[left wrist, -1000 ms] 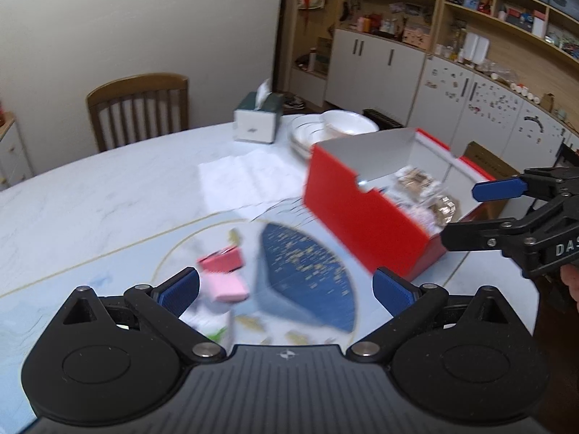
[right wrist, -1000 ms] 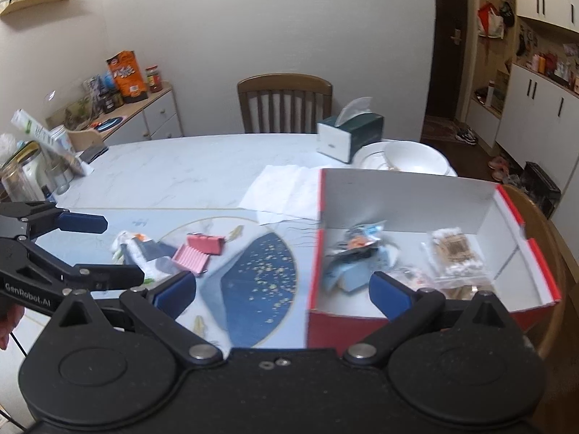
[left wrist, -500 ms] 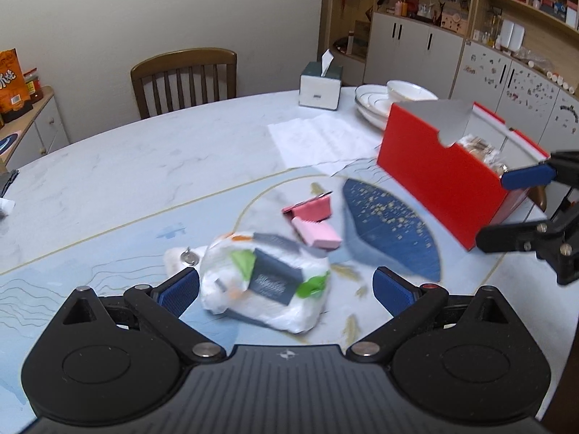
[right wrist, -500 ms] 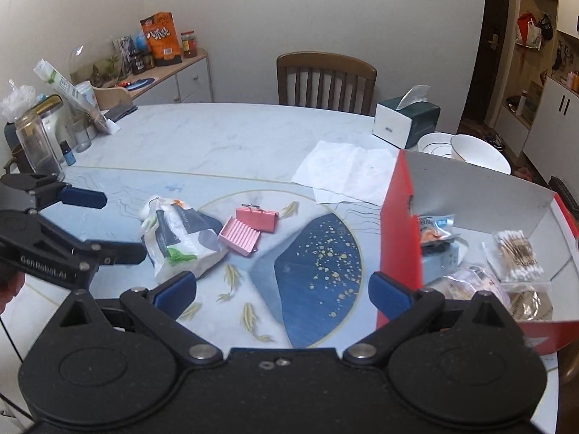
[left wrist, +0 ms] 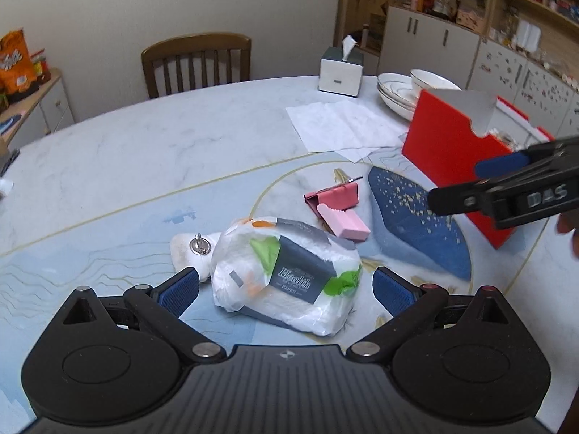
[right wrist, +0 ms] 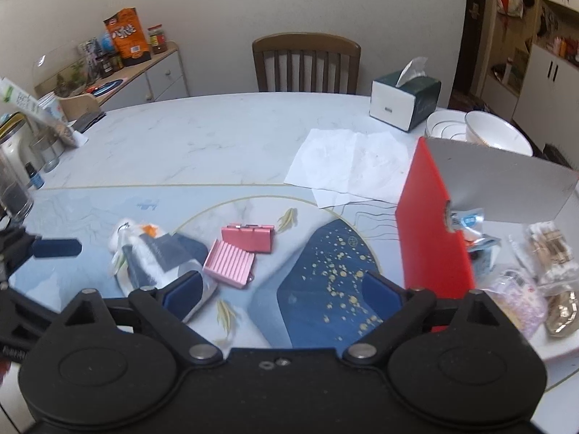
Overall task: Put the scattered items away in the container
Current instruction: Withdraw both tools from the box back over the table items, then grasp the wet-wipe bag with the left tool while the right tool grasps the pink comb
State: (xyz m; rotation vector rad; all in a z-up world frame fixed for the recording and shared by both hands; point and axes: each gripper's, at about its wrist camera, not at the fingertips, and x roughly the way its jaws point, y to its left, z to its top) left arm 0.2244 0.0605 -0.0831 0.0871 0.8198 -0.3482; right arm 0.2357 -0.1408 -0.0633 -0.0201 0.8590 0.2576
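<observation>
White crinkled plastic wraps the pack of tissue paper (left wrist: 289,275) lying on its side at the near middle of the marble table (left wrist: 144,152), apart from the red box (left wrist: 456,159) it belongs in, which stands at the far right with one wall cut low, probably to make dropping things in easy. The left gripper (left wrist: 286,289) hovers over the pack with its blue pads spread wide, one on each side and neither touching, a stance that looks like lining up a grab. A small white pouch (left wrist: 191,253) touches the pack's left end. Just beyond, two pink cases (right wrist: 240,253) lie side by side, one open. The right gripper (right wrist: 282,289) hangs near them, empty, its jaws closing slightly from wide. Snack packets (right wrist: 542,264) already sit inside the box. Farther back are loose paper sheets (right wrist: 347,159), a tissue box (right wrist: 401,103), stacked bowls (right wrist: 485,133) and a wooden chair (right wrist: 305,61).
</observation>
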